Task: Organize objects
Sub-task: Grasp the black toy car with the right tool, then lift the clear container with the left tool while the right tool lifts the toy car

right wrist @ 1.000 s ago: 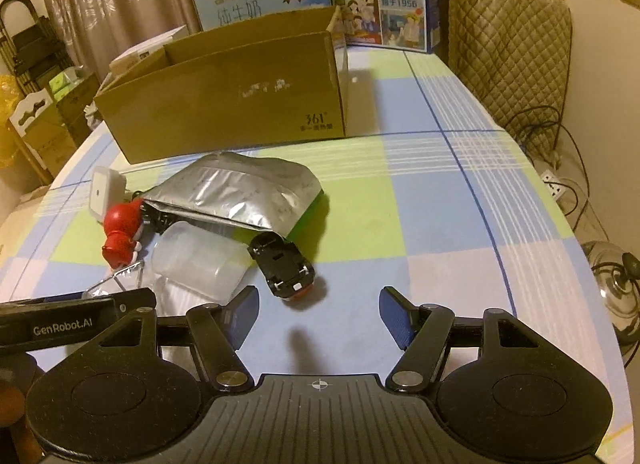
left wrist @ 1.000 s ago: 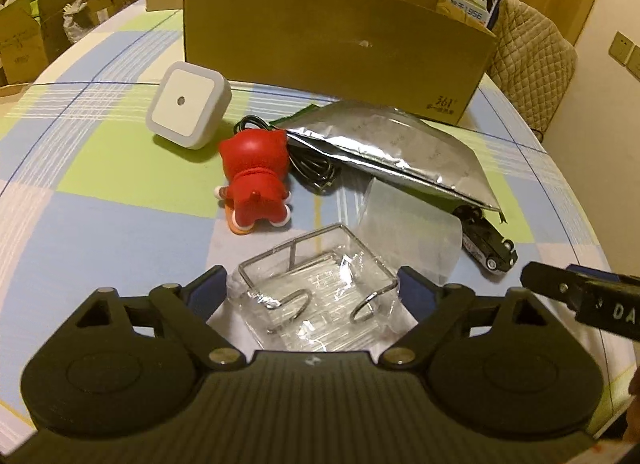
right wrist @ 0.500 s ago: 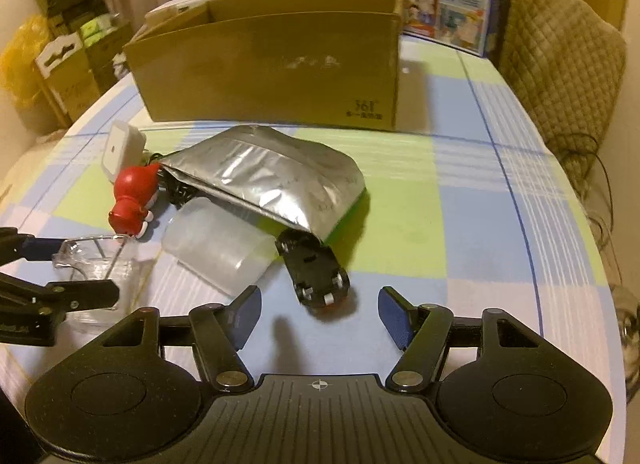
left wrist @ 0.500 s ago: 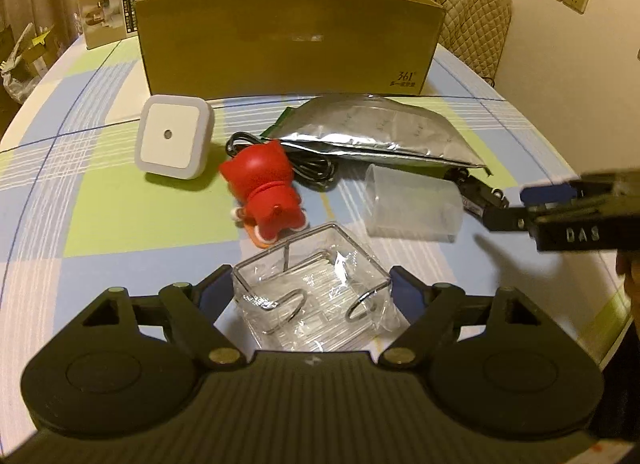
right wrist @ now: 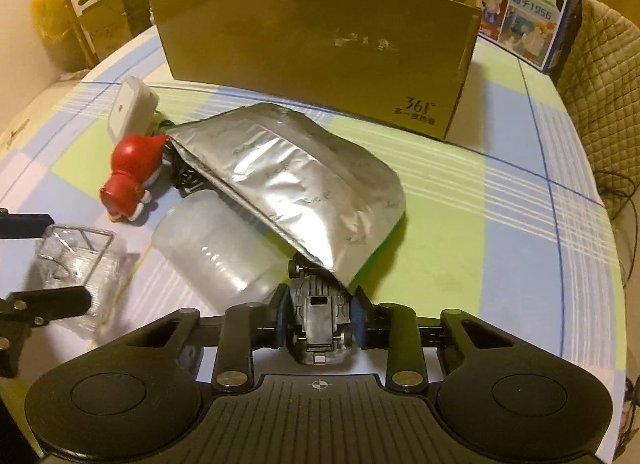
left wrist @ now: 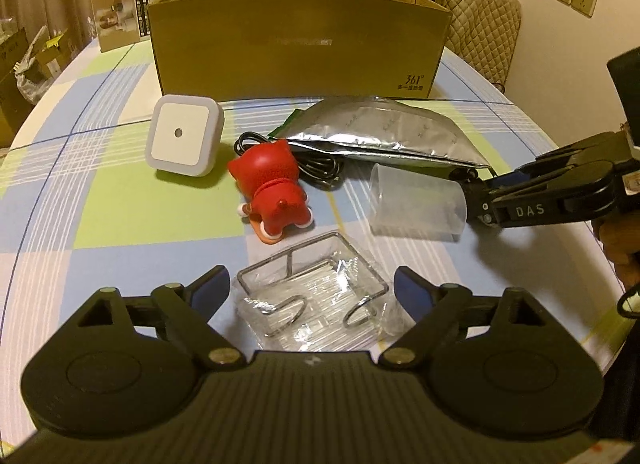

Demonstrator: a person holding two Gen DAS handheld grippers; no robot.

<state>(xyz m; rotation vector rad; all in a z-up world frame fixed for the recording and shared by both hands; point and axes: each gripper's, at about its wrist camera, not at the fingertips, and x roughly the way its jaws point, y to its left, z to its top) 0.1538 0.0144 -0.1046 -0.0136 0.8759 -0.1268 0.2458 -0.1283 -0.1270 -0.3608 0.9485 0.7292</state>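
The right gripper (right wrist: 319,318) has come forward since a moment ago and closed its two fingers on the small dark toy car (right wrist: 318,328), which a second earlier lay free on the cloth ahead of wide-spread fingers. The car's far end is tucked under the edge of the crinkled silver foil pouch (right wrist: 292,179), beside the frosted translucent plastic cup (right wrist: 216,260) lying on its side. The left gripper (left wrist: 312,290) has its fingers spread apart, either side of the clear plastic-wrapped wire rack (left wrist: 312,304), not pressing it. Just beyond sit the red cat figurine (left wrist: 274,193), tipped over, a coiled black cable (left wrist: 320,171) and the square white night light (left wrist: 184,135). The open brown cardboard box (left wrist: 300,51) stands behind them all on the checked blue-and-green tablecloth (left wrist: 120,215).
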